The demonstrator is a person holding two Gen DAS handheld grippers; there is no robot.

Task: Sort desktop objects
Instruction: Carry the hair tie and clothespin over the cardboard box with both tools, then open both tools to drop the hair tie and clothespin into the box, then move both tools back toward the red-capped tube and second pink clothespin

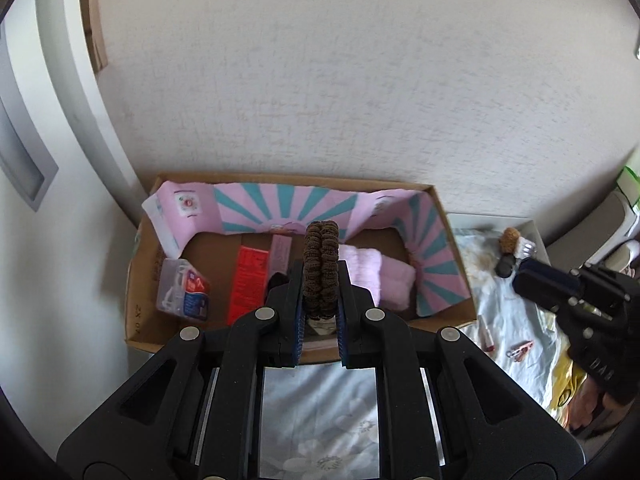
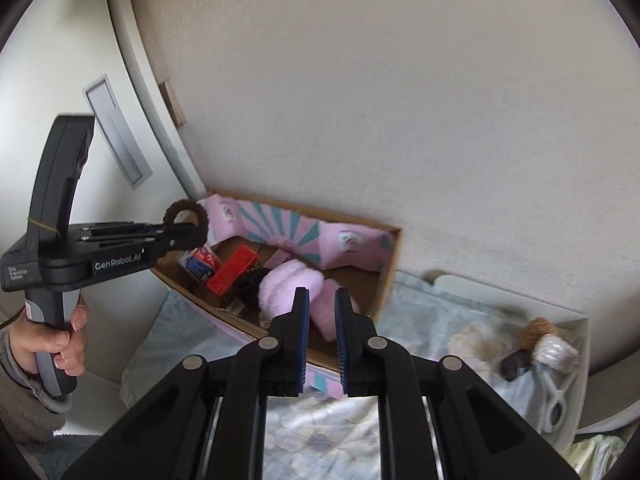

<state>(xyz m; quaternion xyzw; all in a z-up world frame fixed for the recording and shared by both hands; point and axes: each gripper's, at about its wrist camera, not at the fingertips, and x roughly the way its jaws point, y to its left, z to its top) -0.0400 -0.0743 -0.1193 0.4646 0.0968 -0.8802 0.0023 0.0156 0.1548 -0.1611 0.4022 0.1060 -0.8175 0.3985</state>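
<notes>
Scrunchie in the air over the box

Jaws first, closest to the lens: the left gripper (image 1: pixel 320 276) is clamped on a brown scrunchie (image 1: pixel 321 268), the band squeezed flat and standing upright between the blue pads. Seen from the right wrist, that same scrunchie (image 2: pixel 187 216) loops out past the tips of the left gripper (image 2: pixel 188 236), held up above the near-left corner of the cardboard box (image 2: pixel 390 280), with a hand (image 2: pixel 60 340) wrapped round the grey handle below.

Right gripper (image 2: pixel 322 308) now: its jaws are drawn close, only a narrow slot between the pads, and nothing is caught in it. From the left wrist it shows as a dark blurred shape (image 1: pixel 516 276) low on the right, hanging over the floral cloth (image 1: pixel 508 320).

Further on, the cardboard box (image 1: pixel 132 292) sits against the wall, lined with pink and teal paper (image 1: pixel 280 204). Inside lie a clear plastic case (image 1: pixel 182 288), a red packet (image 1: pixel 248 284) and a fluffy pink cloth (image 1: pixel 380 276).

Off to the right, a white tray (image 2: pixel 580 344) holds a brown pom-pom piece (image 2: pixel 538 332), a small dark item (image 2: pixel 516 364) and what may be a pale clip (image 2: pixel 556 396), though it is smeared. On the cloth, a pink hair clip (image 1: pixel 520 350) lies loose.
</notes>
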